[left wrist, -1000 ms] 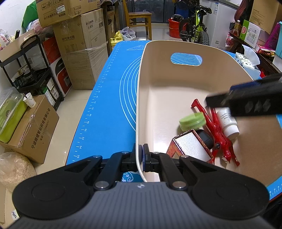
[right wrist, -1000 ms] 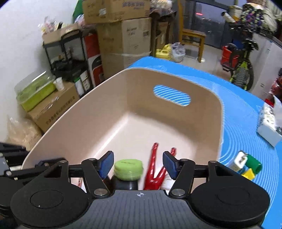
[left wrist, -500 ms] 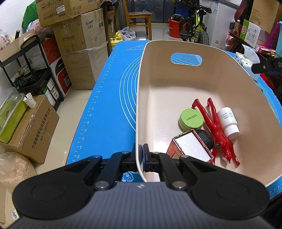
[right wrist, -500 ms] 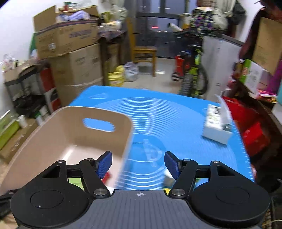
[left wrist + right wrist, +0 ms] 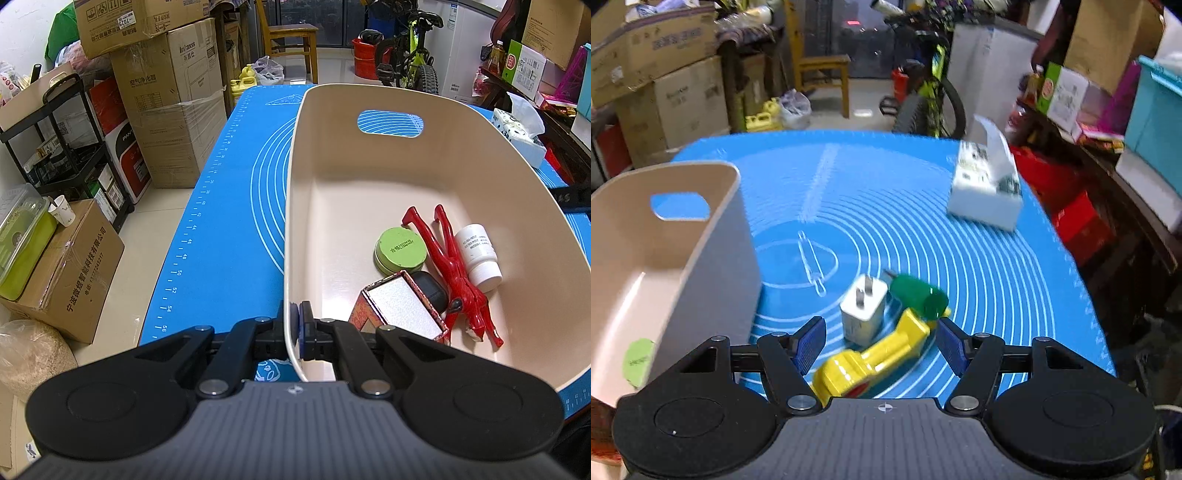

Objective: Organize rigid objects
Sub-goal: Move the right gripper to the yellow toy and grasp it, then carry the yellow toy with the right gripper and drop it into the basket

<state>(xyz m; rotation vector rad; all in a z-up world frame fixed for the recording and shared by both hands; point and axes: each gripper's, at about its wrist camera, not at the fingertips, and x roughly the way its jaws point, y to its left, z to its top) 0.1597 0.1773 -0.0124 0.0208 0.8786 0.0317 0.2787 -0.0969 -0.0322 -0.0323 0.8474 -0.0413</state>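
Note:
My left gripper [image 5: 296, 330] is shut on the near rim of the beige bin [image 5: 291, 206]. Inside the bin lie a green round tin [image 5: 400, 250], a red figure [image 5: 454, 275], a white bottle [image 5: 478, 256], a small framed box [image 5: 400, 308] and a black object [image 5: 430, 290]. My right gripper [image 5: 881, 345] hangs open over the blue mat [image 5: 894, 221], right of the bin [image 5: 713, 236]. Between and just beyond its pads lie a white plug adapter [image 5: 862, 308], a yellow toy [image 5: 871, 360] and a green piece [image 5: 918, 295]. Nothing is held by it.
A tissue box [image 5: 986, 188] stands on the mat's far right side. Cardboard boxes [image 5: 166, 96], a black shelf cart [image 5: 62, 147], a wooden chair [image 5: 288, 40] and a bicycle [image 5: 406, 51] surround the table. A cluttered shelf [image 5: 1108, 122] runs along the right.
The right gripper left the bin, where the green tin now lies, and swung right and down to the plug, yellow toy and green piece. The left gripper stayed on the rim.

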